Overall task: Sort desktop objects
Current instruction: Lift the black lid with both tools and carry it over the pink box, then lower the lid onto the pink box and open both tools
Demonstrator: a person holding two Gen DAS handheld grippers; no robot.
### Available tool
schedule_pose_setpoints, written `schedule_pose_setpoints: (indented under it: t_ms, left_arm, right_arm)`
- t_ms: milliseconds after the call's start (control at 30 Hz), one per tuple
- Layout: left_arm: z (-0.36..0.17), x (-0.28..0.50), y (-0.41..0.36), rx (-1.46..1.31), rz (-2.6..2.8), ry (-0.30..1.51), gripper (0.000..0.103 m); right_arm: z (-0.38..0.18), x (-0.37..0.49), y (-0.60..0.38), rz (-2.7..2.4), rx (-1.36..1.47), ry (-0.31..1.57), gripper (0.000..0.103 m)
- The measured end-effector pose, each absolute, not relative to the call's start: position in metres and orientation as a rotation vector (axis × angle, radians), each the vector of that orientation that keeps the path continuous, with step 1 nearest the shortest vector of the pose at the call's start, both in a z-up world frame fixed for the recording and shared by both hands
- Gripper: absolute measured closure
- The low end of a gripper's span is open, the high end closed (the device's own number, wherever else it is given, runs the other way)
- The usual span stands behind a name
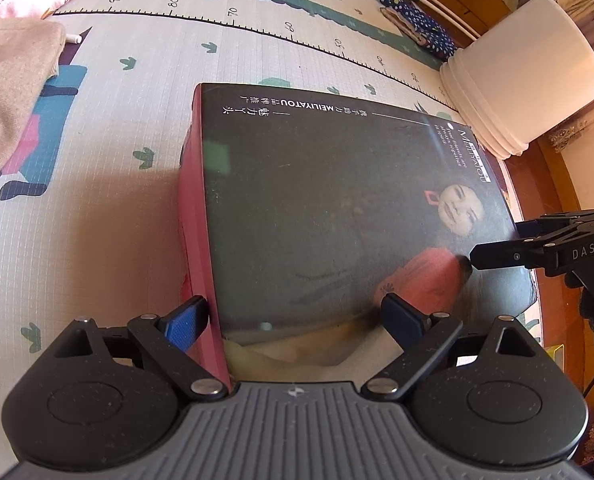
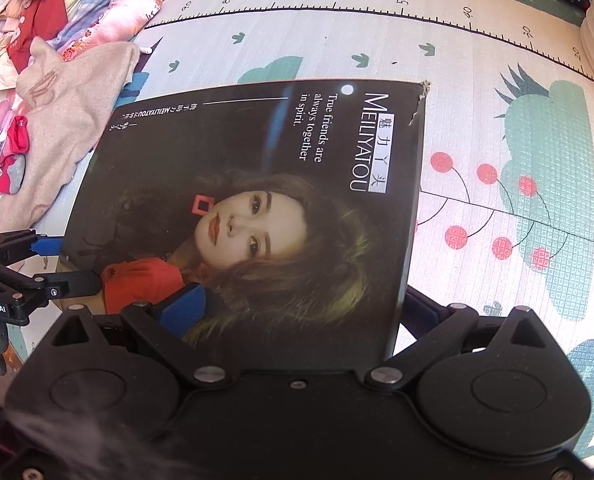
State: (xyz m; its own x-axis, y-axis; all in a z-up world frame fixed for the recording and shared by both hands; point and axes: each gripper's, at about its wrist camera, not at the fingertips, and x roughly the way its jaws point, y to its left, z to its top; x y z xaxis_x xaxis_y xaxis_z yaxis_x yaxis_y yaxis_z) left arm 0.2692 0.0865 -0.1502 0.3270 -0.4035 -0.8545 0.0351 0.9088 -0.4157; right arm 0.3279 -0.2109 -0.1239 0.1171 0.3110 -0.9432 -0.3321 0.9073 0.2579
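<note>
Step in hand: lifting or shifting the box (image 2: 253, 208). It lies lid-up on the play mat (image 2: 497, 92), a beige cloth (image 2: 65, 120) to its far left.

Left gripper (image 1: 299, 316): fingers spread wide, straddling the box's near left corner, one outside the pink side wall, one over the lid.

Right gripper (image 2: 309, 312): fingers straddle the near right edge; grip pressure cannot be told.

Next, you likely close both, then raise evenly to keep the box level.
</note>
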Motion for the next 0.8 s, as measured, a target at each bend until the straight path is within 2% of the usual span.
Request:
schedule_pose_setpoints:
  t_ms: [400,567,800]
  left_arm:
    - [-0.147,0.266,0.087,-0.339,-0.298,1.165,0.009]
    - [-0.142,0.266,0.092,-0.370,-0.302,1.117,0.009]
    - [-0.132,0.268,0.093,-0.387,-0.312,1.059,0.009]
  right_arm:
    - [-0.116,0.336,-0.229,0.356,-0.098,1.288,0.004]
    - [-0.121,0.340,-0.238,0.352,-0.026,1.313,0.015]
    - [-0.126,0.342,-0.243,0.286,-0.094,1.305,0.015]
